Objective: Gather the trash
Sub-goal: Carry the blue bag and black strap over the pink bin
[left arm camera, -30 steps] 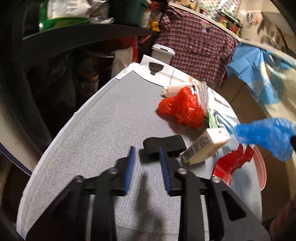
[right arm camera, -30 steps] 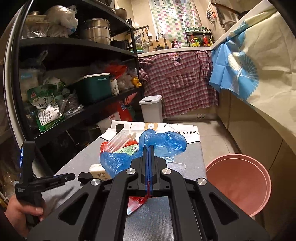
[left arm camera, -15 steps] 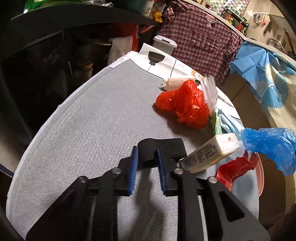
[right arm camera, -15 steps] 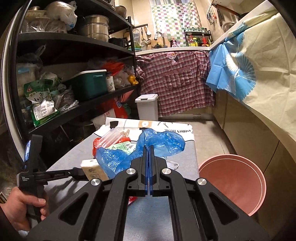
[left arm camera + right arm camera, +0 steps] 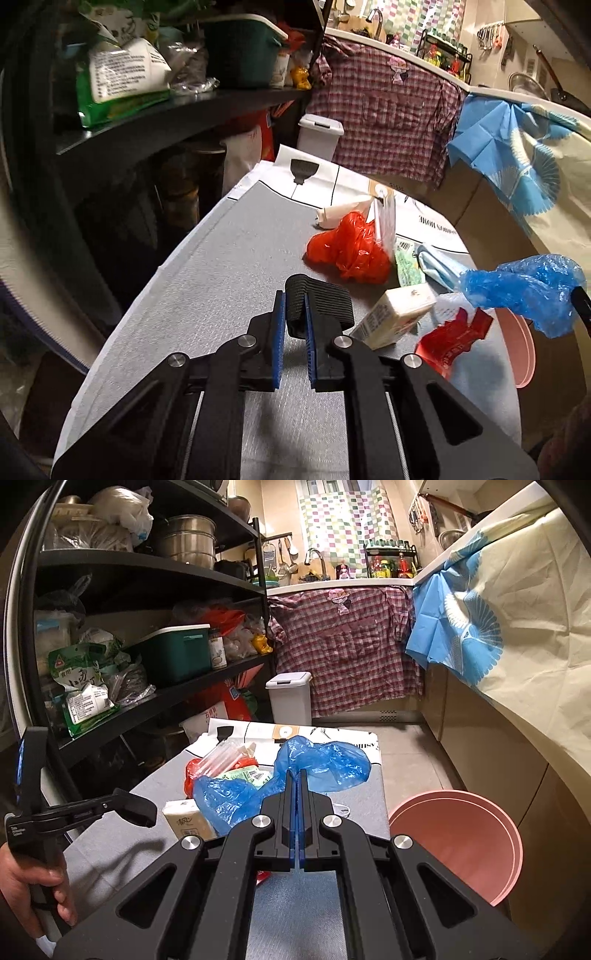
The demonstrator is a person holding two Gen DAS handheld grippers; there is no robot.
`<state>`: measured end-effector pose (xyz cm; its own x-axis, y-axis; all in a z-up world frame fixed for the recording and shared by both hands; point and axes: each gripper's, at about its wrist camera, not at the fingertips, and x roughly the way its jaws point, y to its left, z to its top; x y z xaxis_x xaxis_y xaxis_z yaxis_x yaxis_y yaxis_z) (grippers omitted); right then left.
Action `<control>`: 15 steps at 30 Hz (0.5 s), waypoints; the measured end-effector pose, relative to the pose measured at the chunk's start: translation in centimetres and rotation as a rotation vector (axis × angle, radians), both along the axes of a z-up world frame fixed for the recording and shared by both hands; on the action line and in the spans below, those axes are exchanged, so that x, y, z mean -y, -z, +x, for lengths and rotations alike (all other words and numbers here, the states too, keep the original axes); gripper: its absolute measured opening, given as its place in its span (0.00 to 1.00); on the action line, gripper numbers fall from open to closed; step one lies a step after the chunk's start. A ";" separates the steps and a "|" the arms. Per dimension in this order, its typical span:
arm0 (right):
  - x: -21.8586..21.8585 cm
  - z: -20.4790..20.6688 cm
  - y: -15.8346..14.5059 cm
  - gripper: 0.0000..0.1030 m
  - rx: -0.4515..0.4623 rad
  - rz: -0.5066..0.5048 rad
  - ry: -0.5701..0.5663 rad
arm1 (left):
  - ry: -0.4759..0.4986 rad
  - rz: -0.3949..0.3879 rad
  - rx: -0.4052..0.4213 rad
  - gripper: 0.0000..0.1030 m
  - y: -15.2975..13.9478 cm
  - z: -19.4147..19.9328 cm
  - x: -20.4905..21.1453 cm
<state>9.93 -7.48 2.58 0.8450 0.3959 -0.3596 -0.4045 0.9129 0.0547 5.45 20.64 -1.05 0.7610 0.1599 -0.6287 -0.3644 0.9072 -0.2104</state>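
**Black strap pinched, blue bag in my other gripper**

My left gripper [image 5: 294, 325] has just been closing and now clamps the folded end of a ribbed black strap [image 5: 319, 304], lifted off the grey woven counter [image 5: 207, 280]. Just beside it on the right lies a cream carton [image 5: 393, 317], with a crumpled red wrapper [image 5: 452, 341] past it. Behind sits a glossy, crinkled red bag [image 5: 347, 249], a clear packet leaning on it. My right gripper [image 5: 297, 801] is pressed together on a thin, wrinkled blue plastic bag [image 5: 321, 764]. A round pink basin [image 5: 461, 842] stands on the floor to the right of the counter.
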 end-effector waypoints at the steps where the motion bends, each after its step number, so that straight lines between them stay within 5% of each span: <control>1: 0.1 -0.2 -0.2 0.01 0.002 0.003 0.002 | 0.001 0.001 0.004 0.10 -0.1 -0.2 0.1; 15: 2.2 -1.8 -3.0 0.01 0.017 -0.014 0.038 | 0.088 0.010 0.075 0.10 -2.9 -2.9 3.6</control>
<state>8.11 -9.70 5.60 0.8657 0.3581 -0.3499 -0.3698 0.9284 0.0353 2.59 16.99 1.89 0.8171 0.0966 -0.5683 -0.2670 0.9372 -0.2246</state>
